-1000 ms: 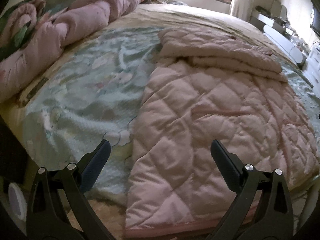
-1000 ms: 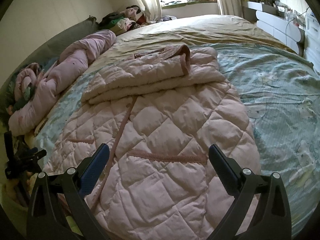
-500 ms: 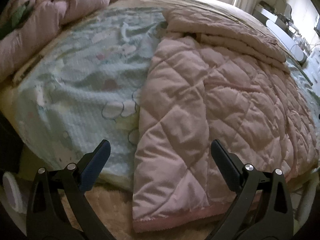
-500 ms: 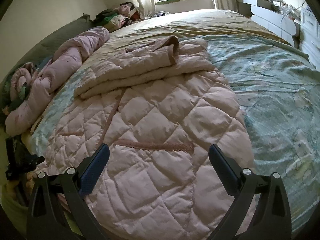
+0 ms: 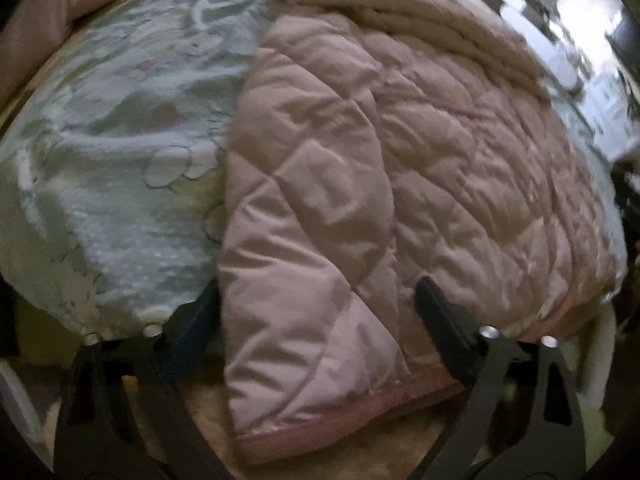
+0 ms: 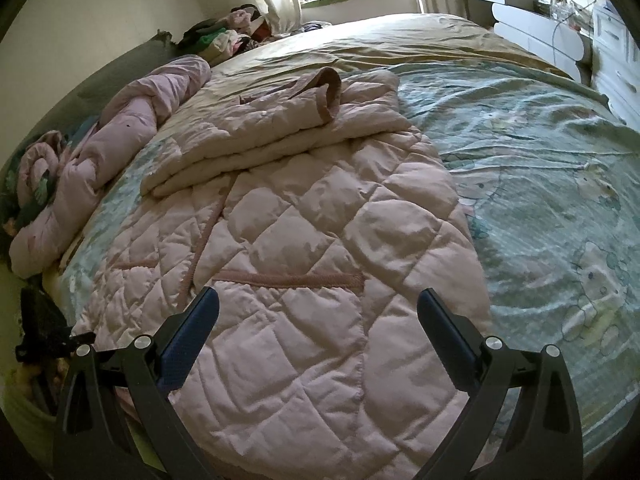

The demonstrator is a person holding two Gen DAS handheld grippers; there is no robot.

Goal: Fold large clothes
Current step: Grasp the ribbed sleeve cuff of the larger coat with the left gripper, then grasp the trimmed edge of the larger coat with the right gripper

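Note:
A large pink quilted coat (image 5: 340,184) lies spread on the bed, its upper part folded back on itself (image 6: 280,120). My left gripper (image 5: 316,312) points steeply down at the coat's near left hem corner. Its jaws are closing with that corner between them. The coat's edge partly hides the left finger (image 5: 200,320), and the right finger (image 5: 436,308) lies on the quilting. The pads do not visibly press. My right gripper (image 6: 318,320) hovers open over the coat's (image 6: 304,240) lower right part, with nothing gripped.
The bed carries a pale blue patterned sheet (image 6: 540,184) on both sides of the coat. A rolled pink duvet (image 6: 132,120) lies along the left. Clothes (image 6: 228,36) are piled by the window, and white drawers (image 6: 612,52) stand at the right. A beige rug (image 5: 208,432) lies below the bed edge.
My left gripper has tipped down and dropped onto the coat's hem corner, and its jaws have narrowed around it. The right view has crept slightly forward over the coat.

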